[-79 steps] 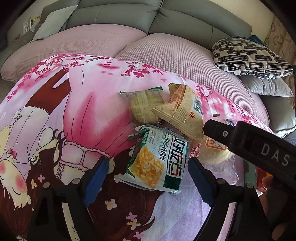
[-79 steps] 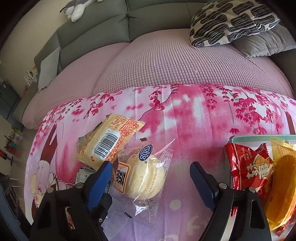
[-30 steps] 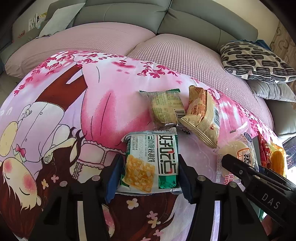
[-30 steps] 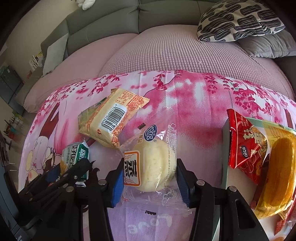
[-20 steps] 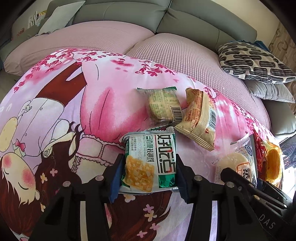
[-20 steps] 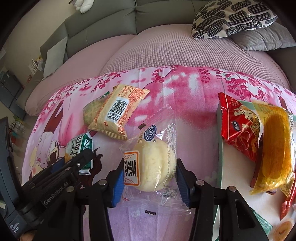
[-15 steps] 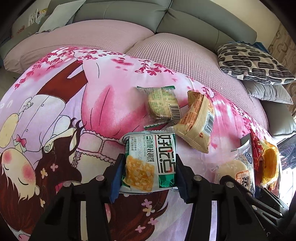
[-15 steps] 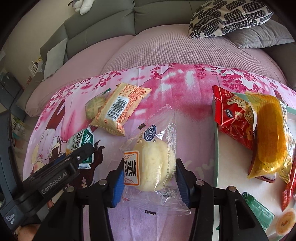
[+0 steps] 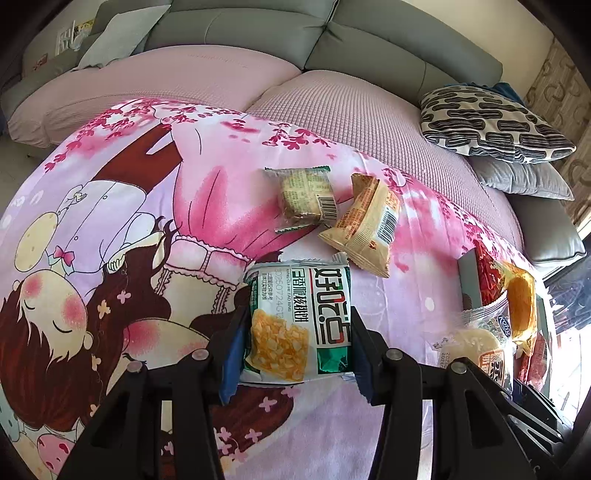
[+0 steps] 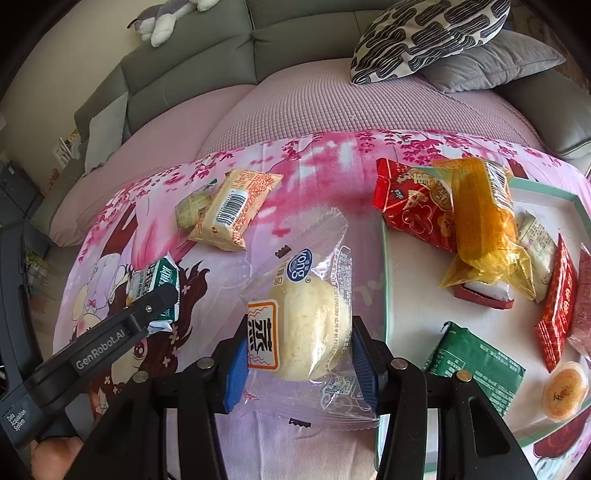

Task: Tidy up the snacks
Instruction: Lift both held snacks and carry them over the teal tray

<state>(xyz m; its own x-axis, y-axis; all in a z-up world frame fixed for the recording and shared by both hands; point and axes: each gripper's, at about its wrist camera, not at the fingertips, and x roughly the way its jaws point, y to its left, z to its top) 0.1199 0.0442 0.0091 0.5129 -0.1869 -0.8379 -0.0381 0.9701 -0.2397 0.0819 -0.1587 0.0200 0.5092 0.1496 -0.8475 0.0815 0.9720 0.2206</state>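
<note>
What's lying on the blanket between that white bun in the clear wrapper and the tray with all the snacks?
Nothing: in the right wrist view, only bare pink blanket separates the bun packet, held in the right gripper, from the tray's green edge.

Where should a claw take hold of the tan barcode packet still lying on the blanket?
Probably across the narrow width of the tan barcode packet, at mid-length, coming down from above. It lies flat and puffy, leaning on the green-edged packet at one long side, so avoid pinching both.

From my feed I saw a grey sofa (image 9: pixel 388 44) with pink seat covers (image 10: pixel 332 107), a patterned cushion (image 9: pixel 491 125) on a grey one (image 10: pixel 491 62), a plush toy (image 10: pixel 166 18) on its back, daylight across everything.
</note>
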